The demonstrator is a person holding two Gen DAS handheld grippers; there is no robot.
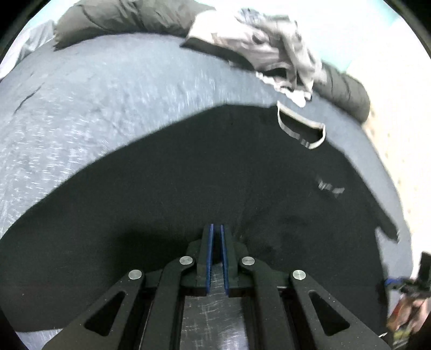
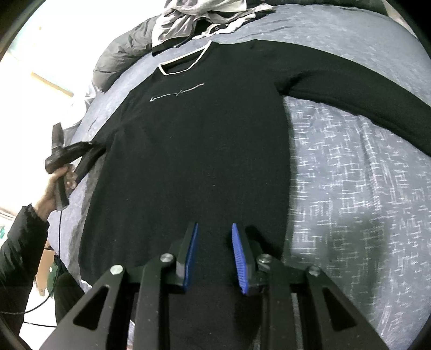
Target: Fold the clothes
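Observation:
A black long-sleeved shirt [image 2: 202, 148] with a white-edged collar [image 2: 183, 62] lies flat, front up, on the blue-grey bed cover [image 2: 350, 188]. One sleeve [image 2: 350, 88] stretches out to the right. My right gripper [image 2: 214, 228] hovers open over the shirt's lower part, nothing between its blue pads. In the left wrist view the shirt [image 1: 188, 175] fills the lower half, and my left gripper [image 1: 216, 228] is closed at the fabric, with wrinkles radiating from its tip. The right wrist view shows the left gripper [image 2: 80, 156], held by a hand, at the shirt's left sleeve edge.
A pile of grey and white clothes [image 1: 269, 45] and a dark padded jacket [image 1: 121, 16] lie at the bed's far edge beyond the collar [image 1: 301, 126]. The bed cover [image 1: 107, 94] is bare to the left. The bed's edge drops off beside the left gripper.

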